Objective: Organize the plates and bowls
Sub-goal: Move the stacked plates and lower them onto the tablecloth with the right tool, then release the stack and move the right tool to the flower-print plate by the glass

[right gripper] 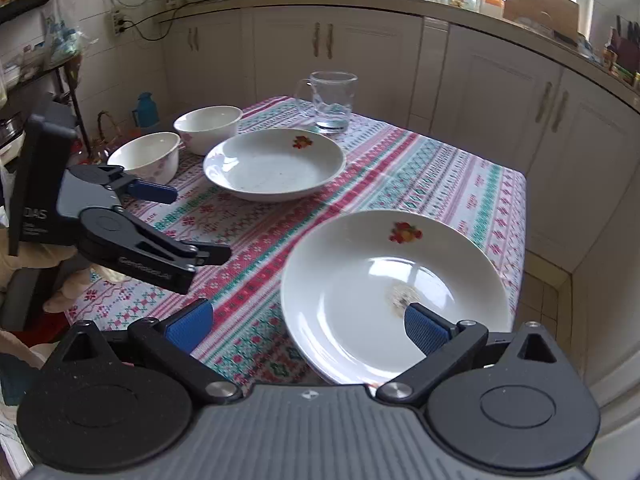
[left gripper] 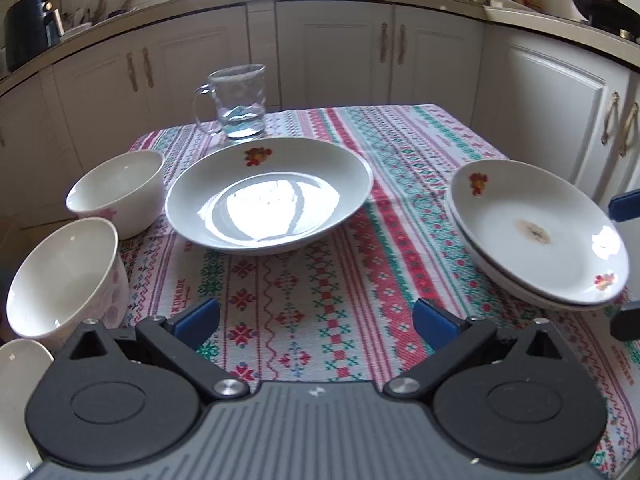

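Observation:
A stack of two white plates [left gripper: 536, 232] with flower prints lies near the table's right edge. My right gripper [right gripper: 308, 330] stands open at the near rim of the stack [right gripper: 396, 292], with one blue pad [right gripper: 426, 332] over the top plate's inside and no grip on it. A larger deep plate [left gripper: 268, 196] sits mid-table. Two white bowls [left gripper: 120, 188] [left gripper: 64, 280] stand side by side at the left. My left gripper [left gripper: 316, 322] hovers open over bare cloth, nearest the closer bowl, with nothing between its fingers.
A glass mug [left gripper: 240, 100] with a little water stands behind the deep plate. Another white dish edge [left gripper: 16, 400] shows at the bottom left. The patterned tablecloth [left gripper: 320, 280] covers a small table. White cabinets [left gripper: 340, 52] and a cluttered counter run behind it.

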Available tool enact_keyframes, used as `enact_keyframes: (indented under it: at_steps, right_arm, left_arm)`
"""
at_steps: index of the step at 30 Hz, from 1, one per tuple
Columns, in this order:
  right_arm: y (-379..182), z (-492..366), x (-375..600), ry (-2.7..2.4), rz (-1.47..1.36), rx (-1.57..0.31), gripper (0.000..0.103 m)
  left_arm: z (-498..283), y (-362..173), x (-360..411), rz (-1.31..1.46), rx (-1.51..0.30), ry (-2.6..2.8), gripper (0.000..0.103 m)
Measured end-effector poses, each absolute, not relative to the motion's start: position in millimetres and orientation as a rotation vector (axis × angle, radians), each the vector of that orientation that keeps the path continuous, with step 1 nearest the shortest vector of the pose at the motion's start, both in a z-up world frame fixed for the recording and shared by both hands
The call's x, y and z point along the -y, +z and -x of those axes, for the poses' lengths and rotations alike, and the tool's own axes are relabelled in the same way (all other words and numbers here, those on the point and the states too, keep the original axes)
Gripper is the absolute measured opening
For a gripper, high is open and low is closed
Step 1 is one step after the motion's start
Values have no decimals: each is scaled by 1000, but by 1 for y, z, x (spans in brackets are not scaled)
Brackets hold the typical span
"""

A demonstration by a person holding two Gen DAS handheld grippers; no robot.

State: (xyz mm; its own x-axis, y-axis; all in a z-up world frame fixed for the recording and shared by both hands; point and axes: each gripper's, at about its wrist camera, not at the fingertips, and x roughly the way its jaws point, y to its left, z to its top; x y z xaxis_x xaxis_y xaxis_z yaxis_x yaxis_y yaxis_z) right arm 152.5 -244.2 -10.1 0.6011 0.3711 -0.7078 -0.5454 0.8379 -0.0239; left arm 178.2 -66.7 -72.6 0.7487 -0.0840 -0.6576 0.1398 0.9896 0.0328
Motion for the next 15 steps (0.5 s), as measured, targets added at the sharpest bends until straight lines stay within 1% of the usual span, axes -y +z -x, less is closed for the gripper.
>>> enact_keyframes:
  at_steps: [10, 15]
  right_arm:
    - [-8, -175, 226, 574, 244, -766, 103]
    - [-8, -194, 224, 591, 241, -778, 103]
  left_arm:
    - [-209, -92, 59, -55, -739, -79, 103]
    - [-219, -96, 57, -26, -722, -88, 103]
